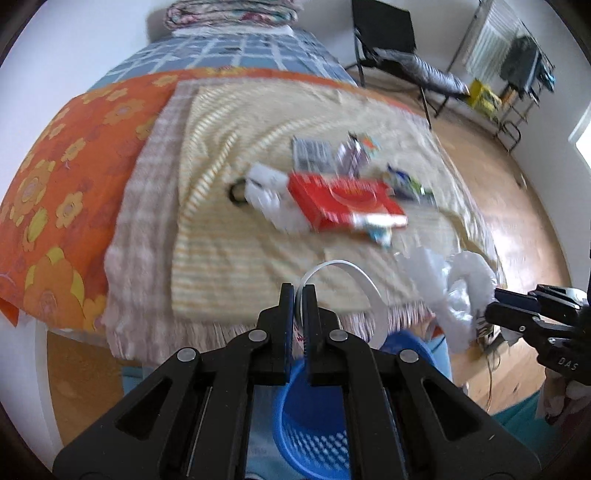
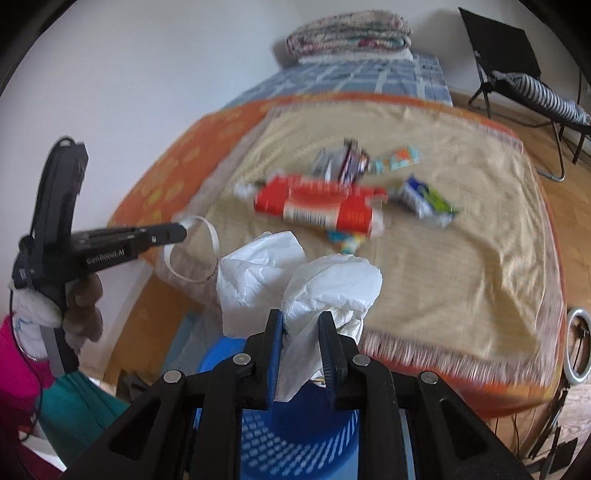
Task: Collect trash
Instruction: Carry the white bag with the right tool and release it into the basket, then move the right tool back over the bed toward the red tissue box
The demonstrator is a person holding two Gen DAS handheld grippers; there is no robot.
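Note:
My left gripper is shut on a white plastic strap that loops up and to the right; it also shows in the right wrist view. My right gripper is shut on a crumpled white plastic bag, also visible in the left wrist view. Both are held above a blue mesh bin at the bed's near edge; the bin also shows in the left wrist view. On the bed lie a red box, white crumpled paper and several wrappers.
The bed has a beige striped cloth over an orange flowered sheet. Folded blankets sit at the bed's far end. A black folding chair and a rack stand on the wooden floor to the right.

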